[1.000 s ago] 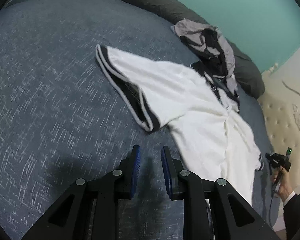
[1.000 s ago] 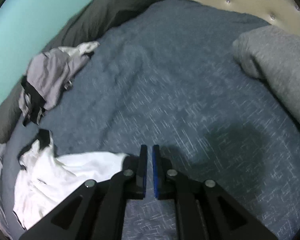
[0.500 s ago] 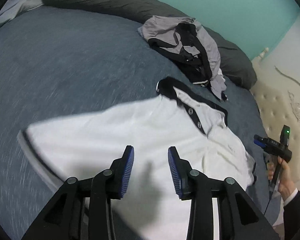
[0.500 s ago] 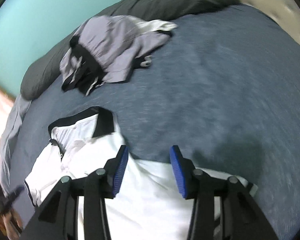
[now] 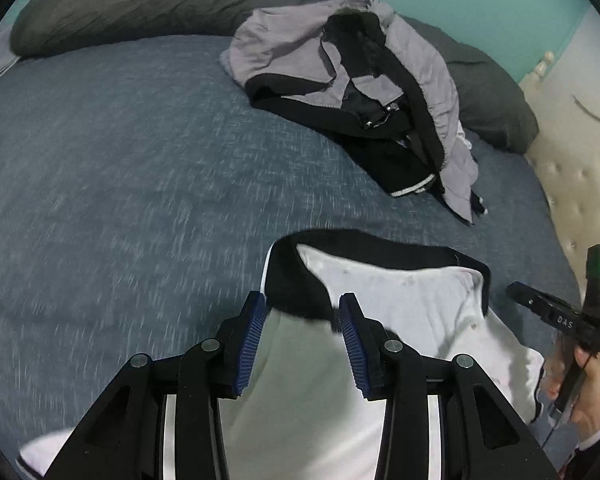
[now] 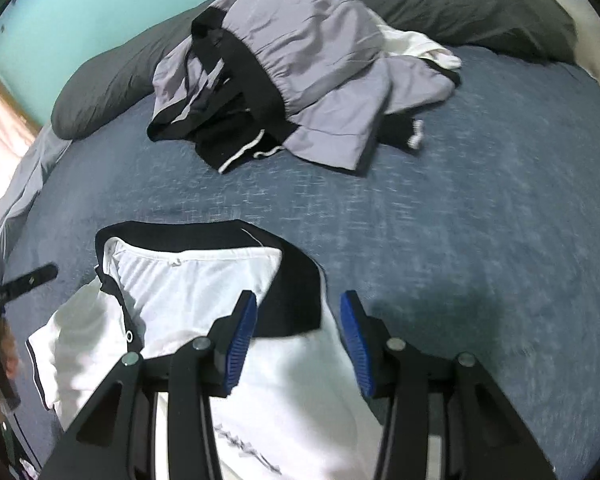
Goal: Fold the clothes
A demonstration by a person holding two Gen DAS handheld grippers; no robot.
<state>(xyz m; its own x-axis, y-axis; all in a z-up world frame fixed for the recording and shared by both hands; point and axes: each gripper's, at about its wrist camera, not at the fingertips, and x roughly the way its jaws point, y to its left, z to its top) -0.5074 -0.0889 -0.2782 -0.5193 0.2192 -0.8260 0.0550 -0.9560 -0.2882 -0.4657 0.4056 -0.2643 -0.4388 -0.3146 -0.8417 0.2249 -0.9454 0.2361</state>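
Both grippers hang over the polo's collar, jaws apart and gripping nothing.

You've got the polo flat on the bed, collar toward the pile, so its shoulders are easy to reach. Left gripper sits over the collar's left end, right gripper over the right end. Both jaws have just been opening; cloth lies under them, unpinched. My guess: you're lining up matching shoulder grabs for an even fold.
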